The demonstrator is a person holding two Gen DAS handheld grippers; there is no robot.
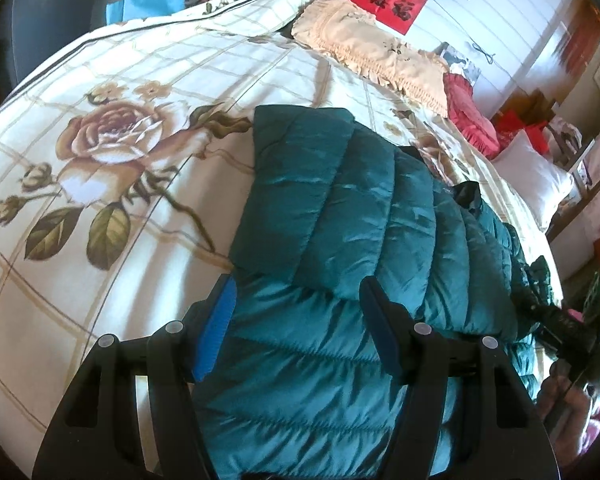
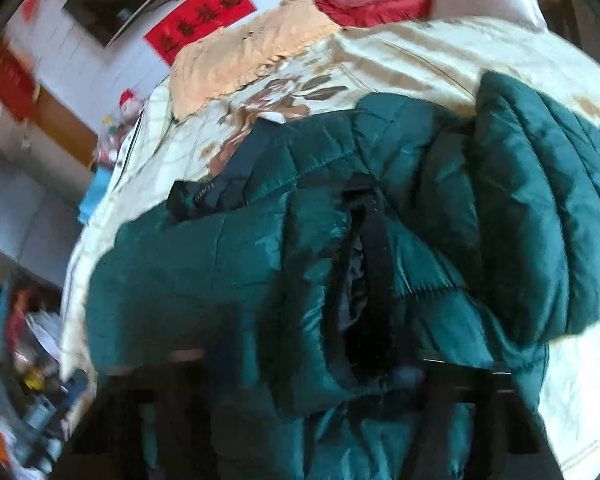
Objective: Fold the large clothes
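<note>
Left gripper gaping, empty, above teal puffer jacket spread on floral bedspread for folding. Right gripper blurred; opening, grip unreadable.

Right wrist view is smeared with motion blur, so the right claw is just a dark smudge, can't tell its jaws. The jacket below the left claw runs off the bottom edge.

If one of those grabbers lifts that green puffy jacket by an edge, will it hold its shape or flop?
The green puffy jacket would probably flop: its sleeve already lies folded limply over the body. The quilted padding suggests it is light for its bulk. Its shiny shell looks slick, so it may slide on the floral bedspread or slip from a shallow pinch.
</note>
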